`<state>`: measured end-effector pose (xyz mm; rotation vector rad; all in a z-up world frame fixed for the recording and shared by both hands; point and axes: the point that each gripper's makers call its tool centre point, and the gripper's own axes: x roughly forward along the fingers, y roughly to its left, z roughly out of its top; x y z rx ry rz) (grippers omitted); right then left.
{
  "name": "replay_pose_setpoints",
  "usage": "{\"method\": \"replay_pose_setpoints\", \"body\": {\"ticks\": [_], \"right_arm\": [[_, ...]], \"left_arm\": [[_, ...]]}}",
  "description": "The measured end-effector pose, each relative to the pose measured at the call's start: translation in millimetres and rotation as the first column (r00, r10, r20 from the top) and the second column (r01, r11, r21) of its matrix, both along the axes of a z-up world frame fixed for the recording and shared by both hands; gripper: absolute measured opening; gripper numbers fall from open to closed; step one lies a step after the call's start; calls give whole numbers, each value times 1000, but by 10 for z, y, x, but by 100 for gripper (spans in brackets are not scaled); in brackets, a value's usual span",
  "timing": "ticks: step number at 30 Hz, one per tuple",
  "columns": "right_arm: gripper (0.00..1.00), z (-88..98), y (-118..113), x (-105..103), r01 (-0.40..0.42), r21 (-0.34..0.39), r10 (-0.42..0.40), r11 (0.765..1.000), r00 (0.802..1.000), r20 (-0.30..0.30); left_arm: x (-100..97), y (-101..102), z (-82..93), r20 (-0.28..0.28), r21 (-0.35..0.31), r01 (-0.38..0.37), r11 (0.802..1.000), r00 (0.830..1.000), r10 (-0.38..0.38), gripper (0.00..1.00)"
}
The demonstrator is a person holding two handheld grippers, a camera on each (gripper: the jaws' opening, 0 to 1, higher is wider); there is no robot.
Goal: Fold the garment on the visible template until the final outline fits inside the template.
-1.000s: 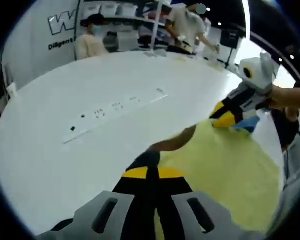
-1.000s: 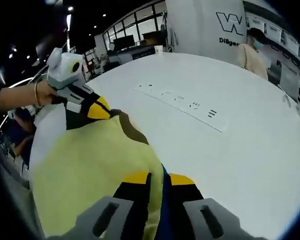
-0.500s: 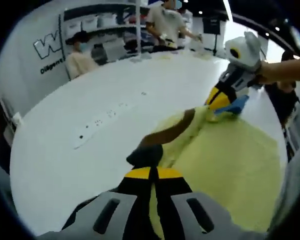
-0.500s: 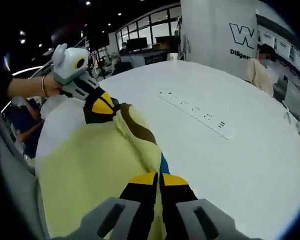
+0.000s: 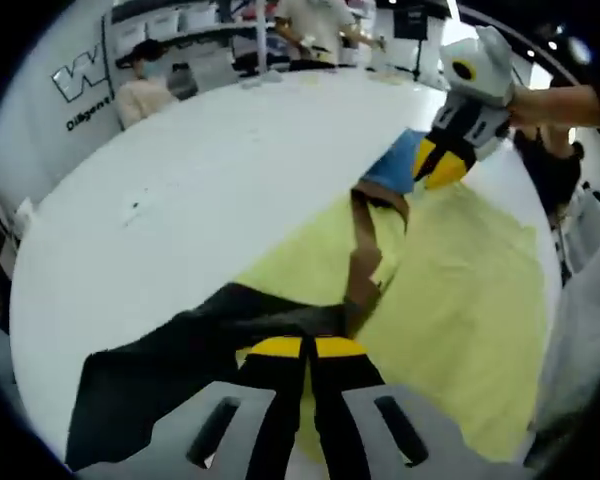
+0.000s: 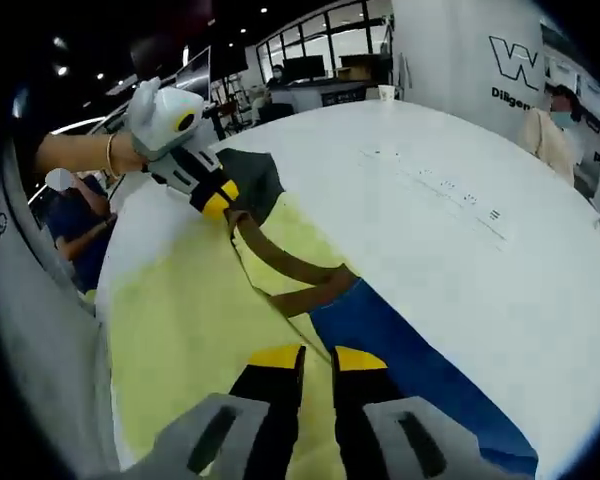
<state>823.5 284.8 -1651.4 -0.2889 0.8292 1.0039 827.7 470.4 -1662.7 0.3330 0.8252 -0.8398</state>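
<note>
Yellow cloth makes up most of the garment (image 5: 460, 290), which lies across the lower right of the left gripper view and the lower left of the right gripper view, spread on a white table (image 5: 200, 170). It has a brown neck band (image 6: 290, 268), a dark sleeve (image 5: 170, 350) at one end and a blue sleeve (image 6: 410, 350) at the other.

Both tongs are clenched on the top edge of the garment. The left gripper (image 5: 308, 350) grips it beside the dark sleeve; in the right gripper view it sits at upper left (image 6: 218, 197). The right gripper (image 6: 305, 357) pinches the yellow cloth beside the blue sleeve, and in the left gripper view it sits at upper right (image 5: 435, 165).

The step in hand looks like laying the garment flat, held by its two shoulders, before any fold. I cannot make out a template outline under the cloth. Next, the move calls for drawing the top edge taut and level, settling it on the table, then letting go to take a sleeve inward.
</note>
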Motion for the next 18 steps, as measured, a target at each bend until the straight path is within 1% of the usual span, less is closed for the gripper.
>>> {"method": "replay_pose_setpoints", "body": {"ticks": [2,3,4,5,7,8,11,13,15,17,18], "right_arm": [[10,68,14,59,6,22,-7,1000,1000,20],[9,114,12,94,7,27,-8,1000,1000,30],[9,151,-3,177,14,29,-16,999,999,48],[9,153,-9,203,17,29,-18,999,998,54],[10,172,-21,277,24,19,-25,1000,997,69],[10,164,-40,333,25,5,-26,1000,996,80],[9,113,-94,463,-1,-45,5,999,995,98],[10,55,-123,501,-57,-95,65,994,994,86],[13,24,-133,536,-89,-112,99,990,991,89],[17,-18,-128,552,-122,-121,132,985,989,70],[18,-25,-126,549,-131,-123,140,984,988,66]], "left_arm": [[32,13,74,14,-19,12,1000,1000,-12,6],[55,17,103,26,-23,18,1000,999,-18,9],[85,30,133,37,-23,32,999,999,-31,12],[100,32,140,45,-18,47,999,998,-46,16],[97,20,151,59,18,96,995,994,-97,20],[95,11,137,62,48,129,990,989,-132,22],[68,-11,70,64,106,229,968,969,-237,28],[48,-68,61,72,151,307,940,945,-320,31],[60,-130,93,86,150,335,930,933,-350,33],[16,-213,100,60,131,367,921,924,-377,33],[30,-227,107,62,138,378,915,919,-389,33]]}}
